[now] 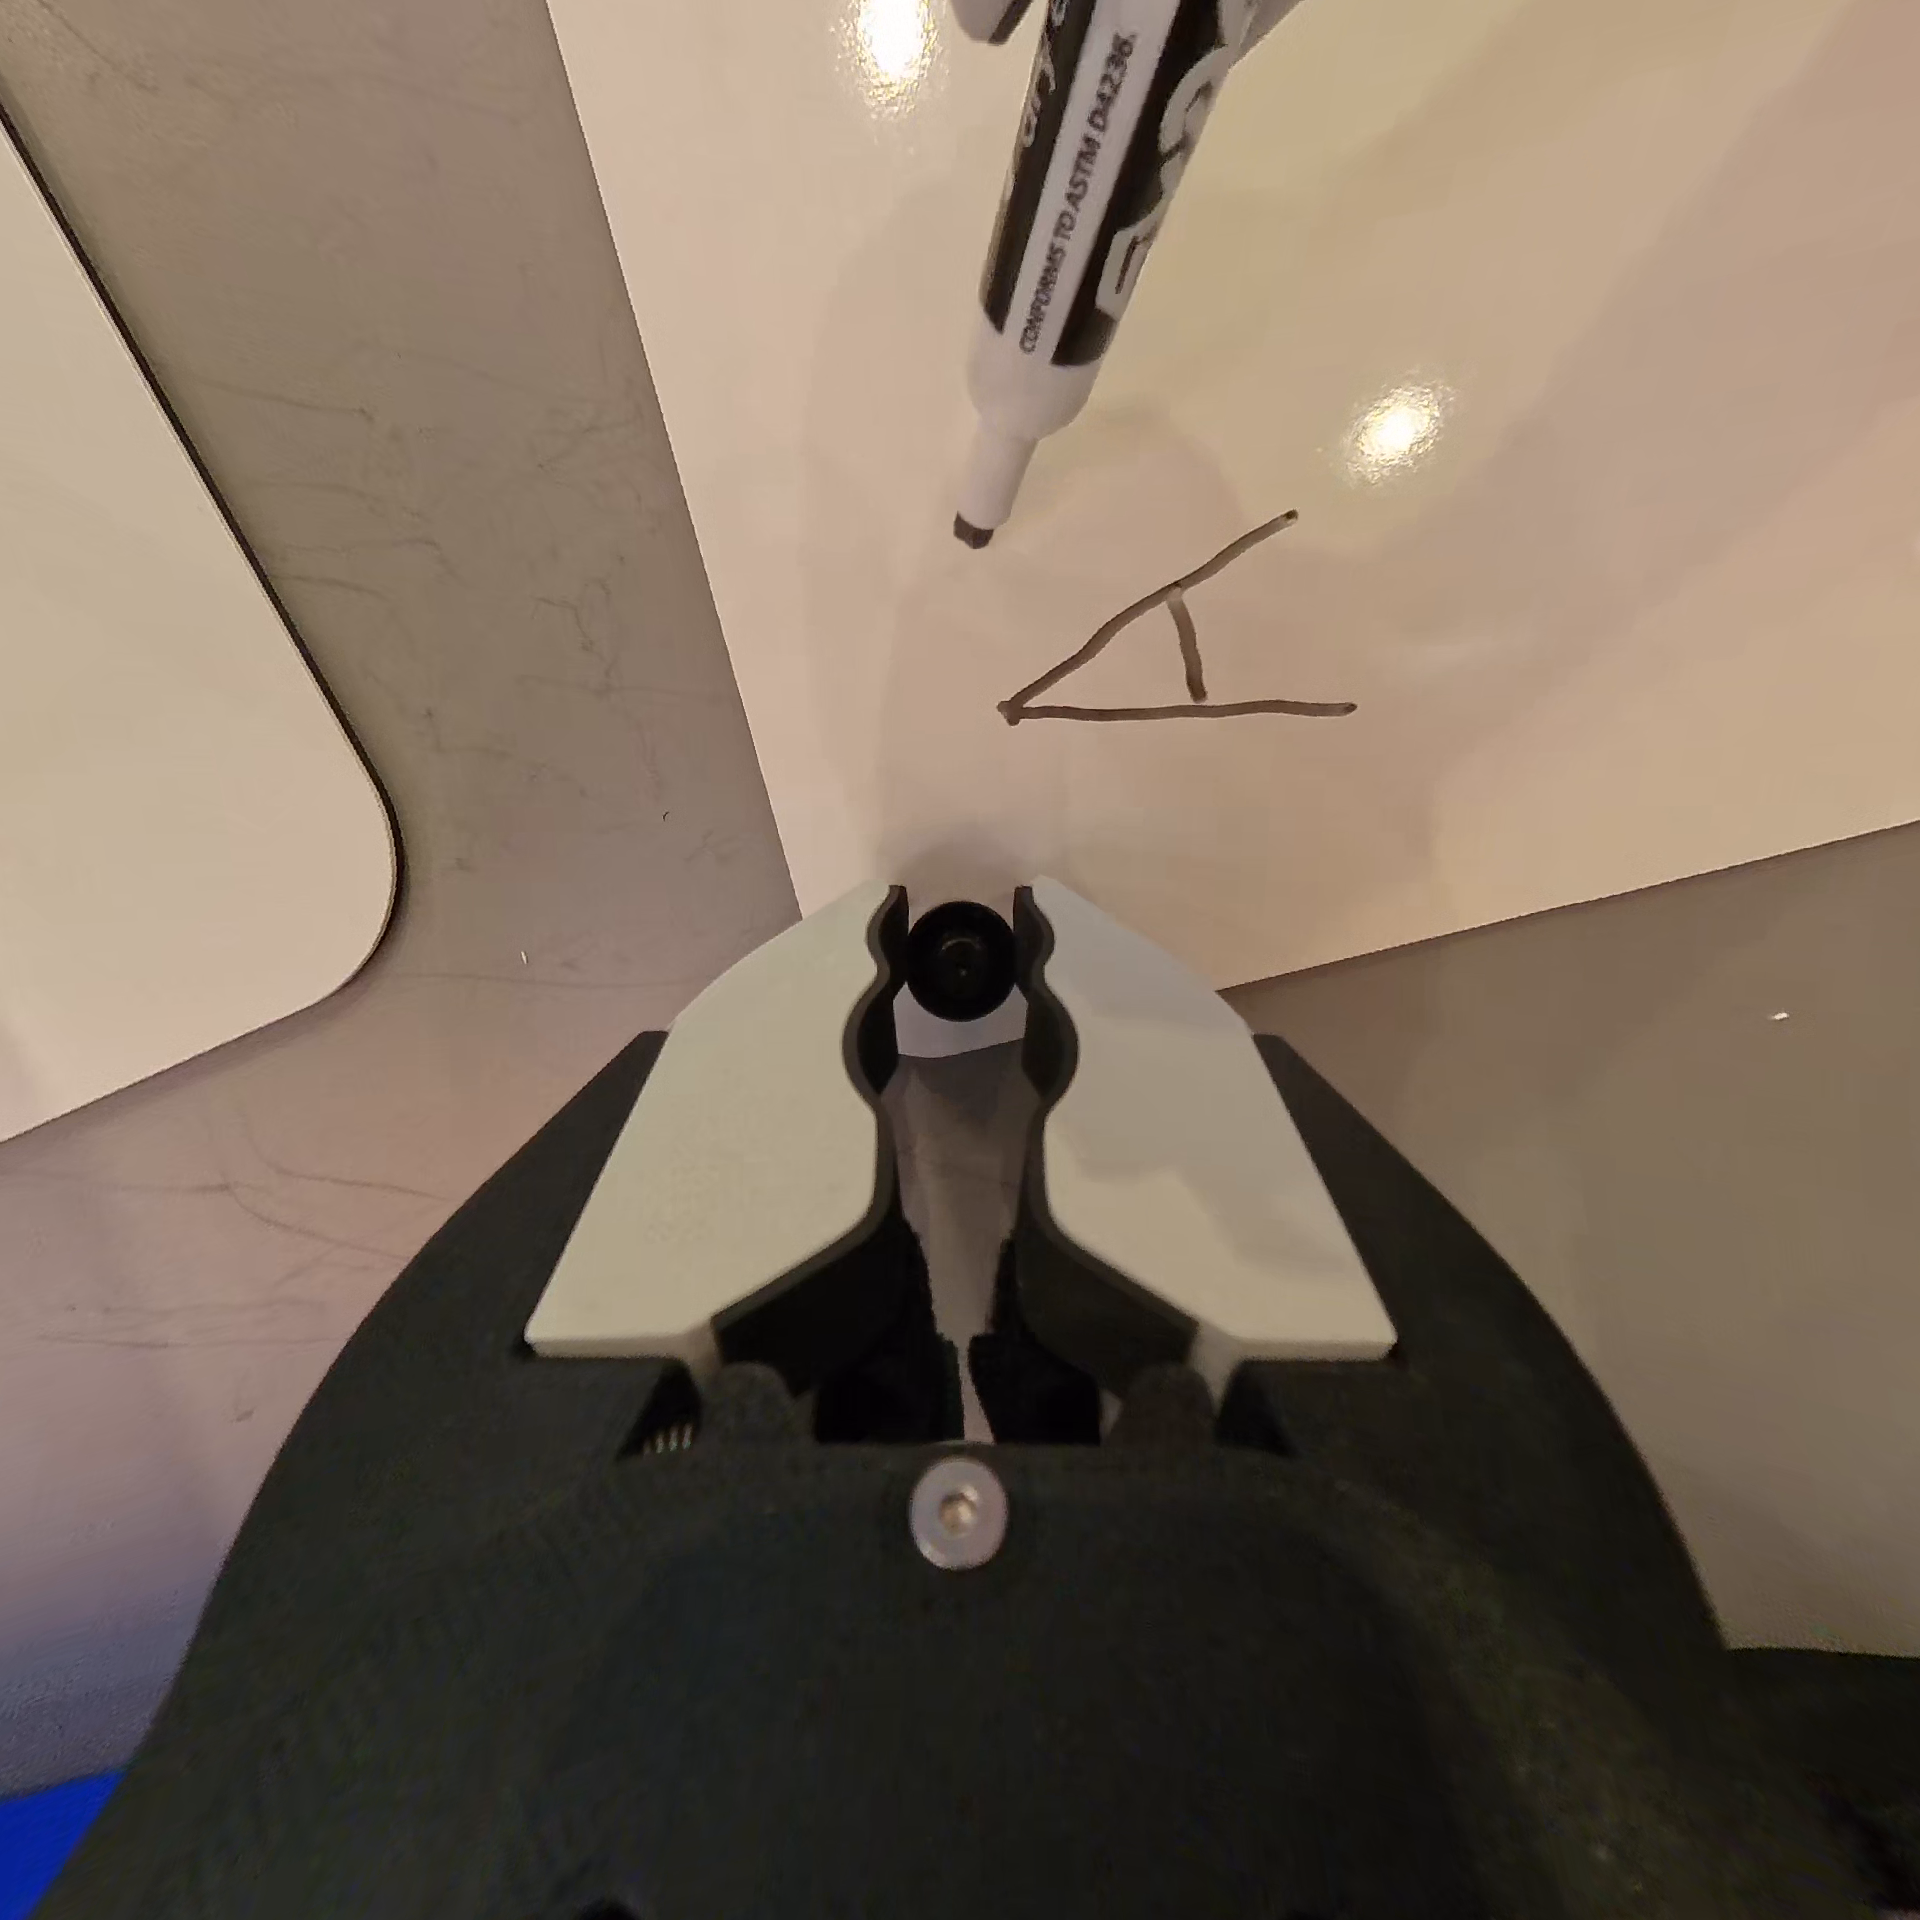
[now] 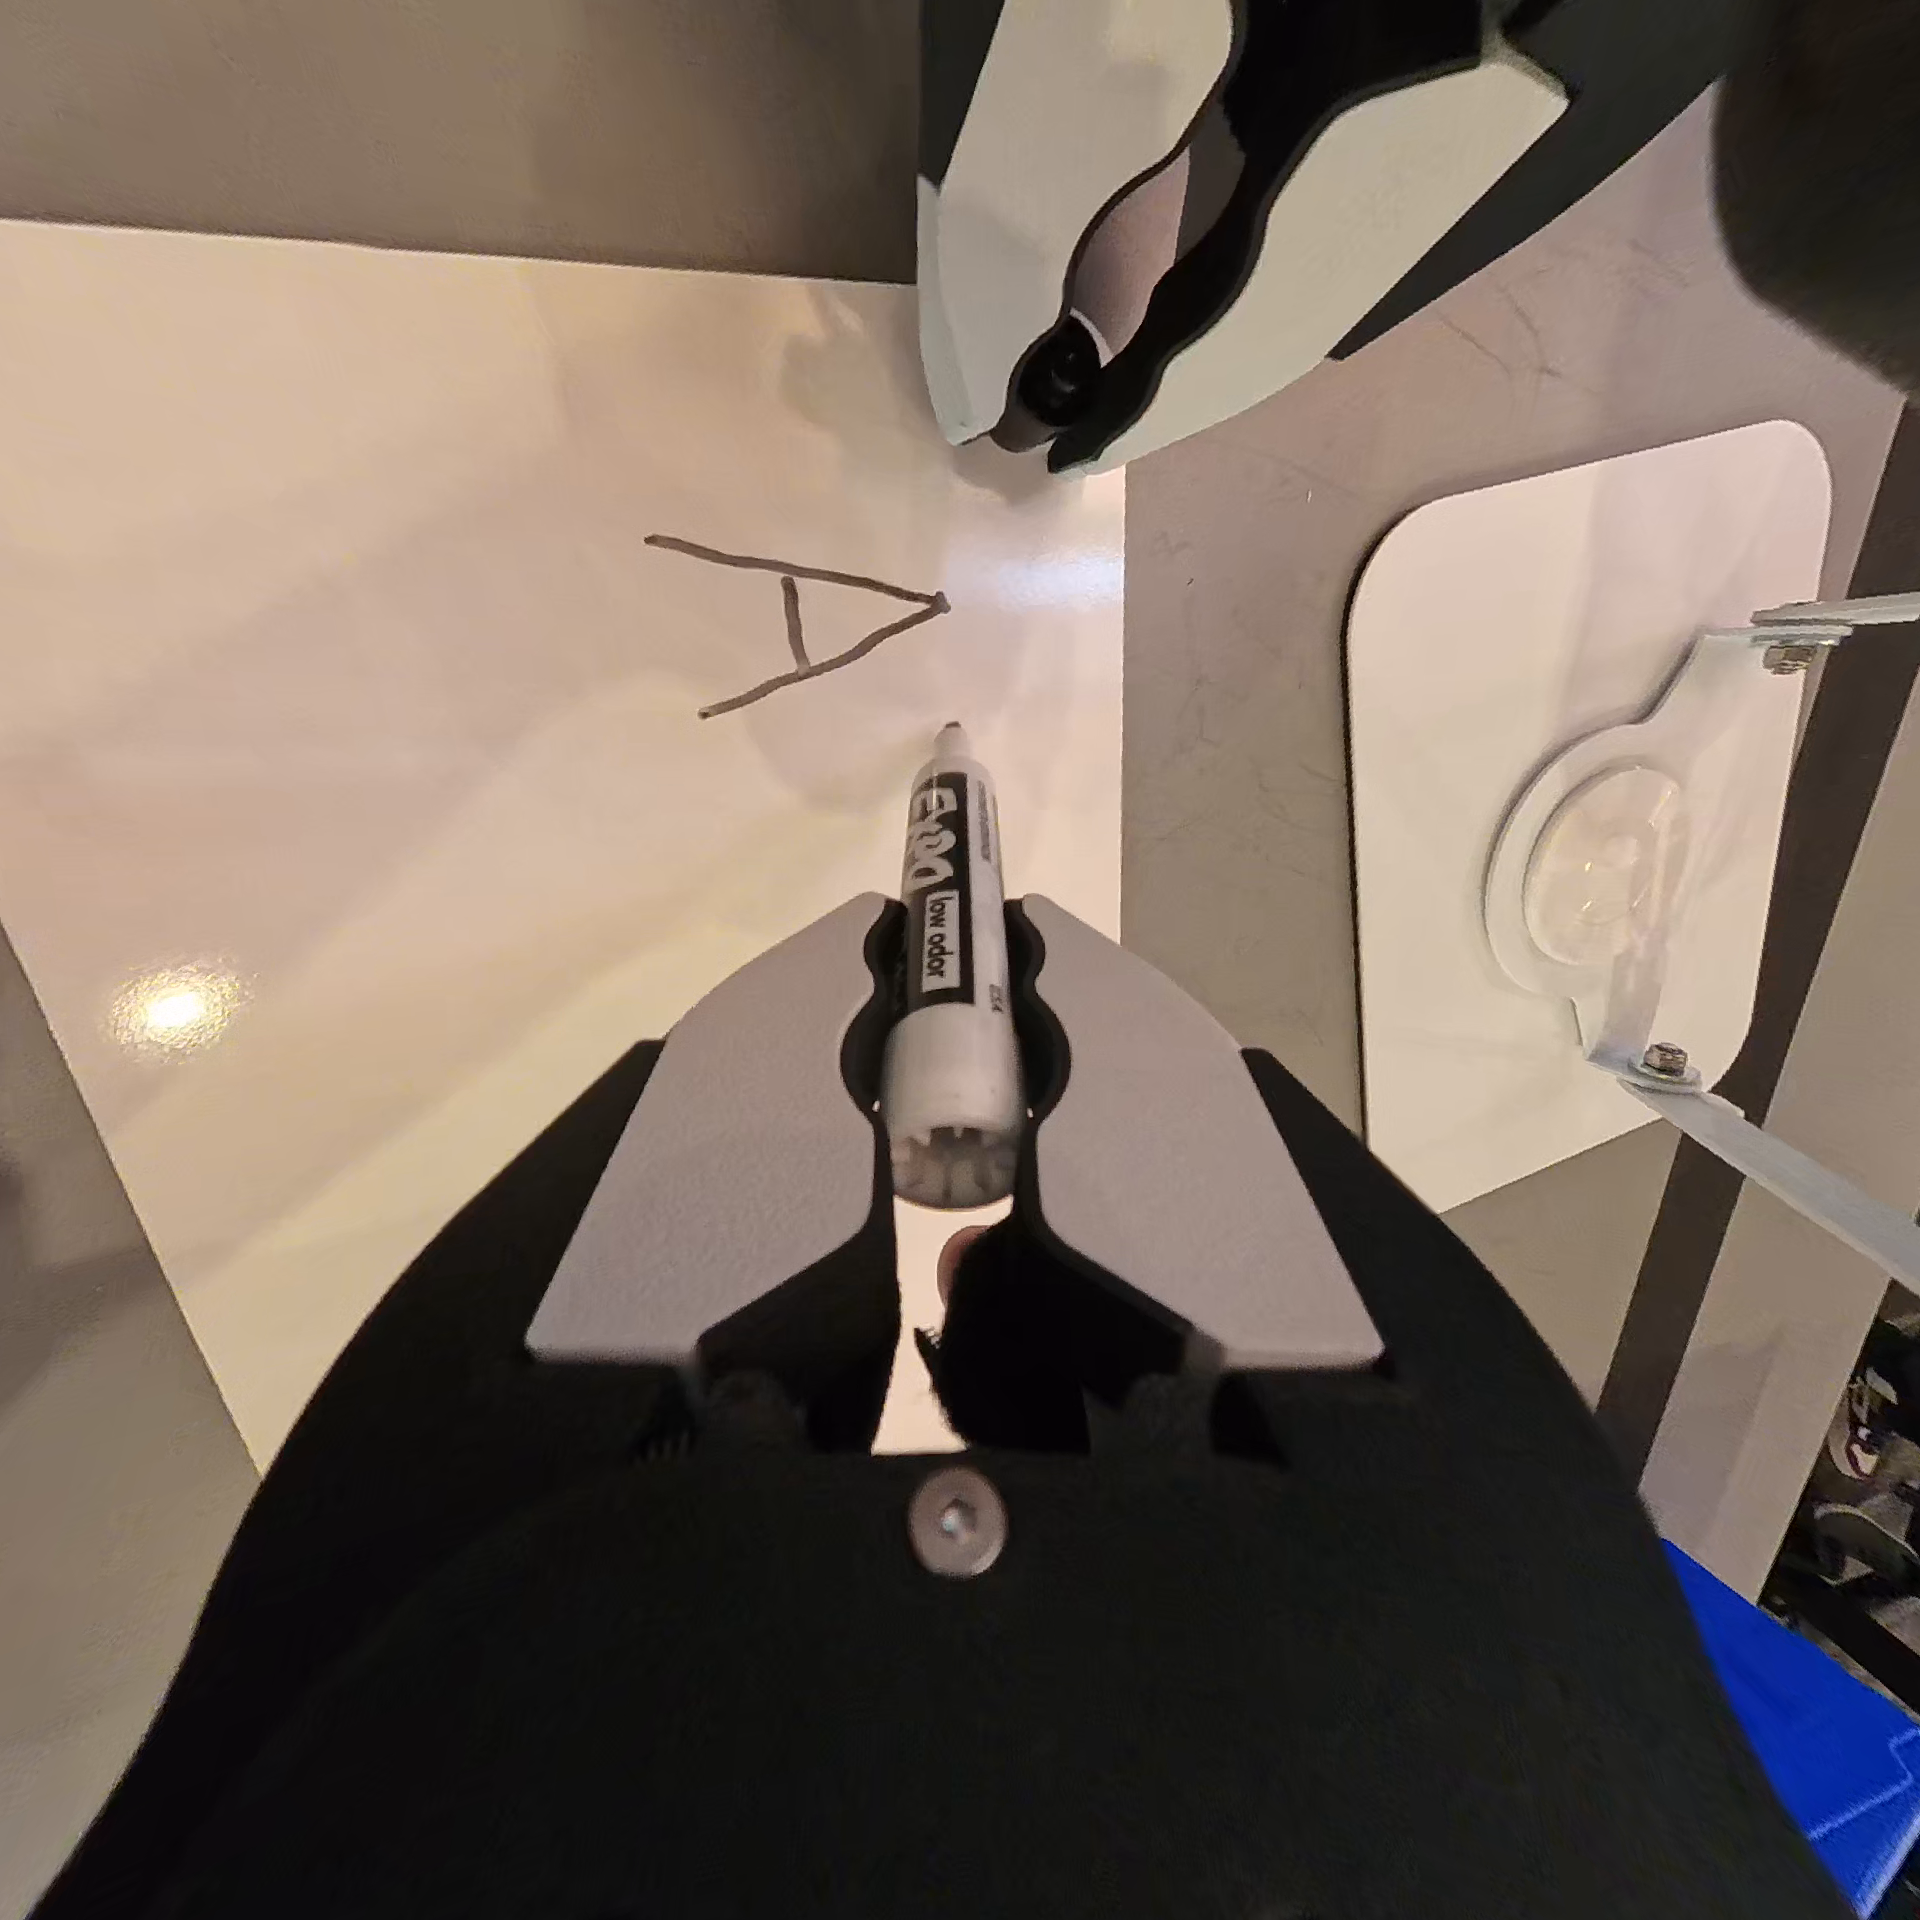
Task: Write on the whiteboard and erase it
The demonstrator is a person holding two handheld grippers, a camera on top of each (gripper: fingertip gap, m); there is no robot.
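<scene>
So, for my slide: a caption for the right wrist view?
Right gripper holds marker above marked whiteboard.

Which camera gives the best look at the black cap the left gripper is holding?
The left wrist view: the black cap faces the lens end on, clamped between the left gripper's pads. The right wrist view shows the cap farther off, near the top edge, partly hidden by that gripper's fingers.

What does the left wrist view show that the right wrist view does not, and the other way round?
Only the left wrist view: its own black base with a silver screw.

Only the right wrist view: the marker's open back end, and a clear suction cup on a white panel.

Both: the whiteboard with the drawn mark, the marker in the right gripper, and the black cap in the left gripper.
</scene>
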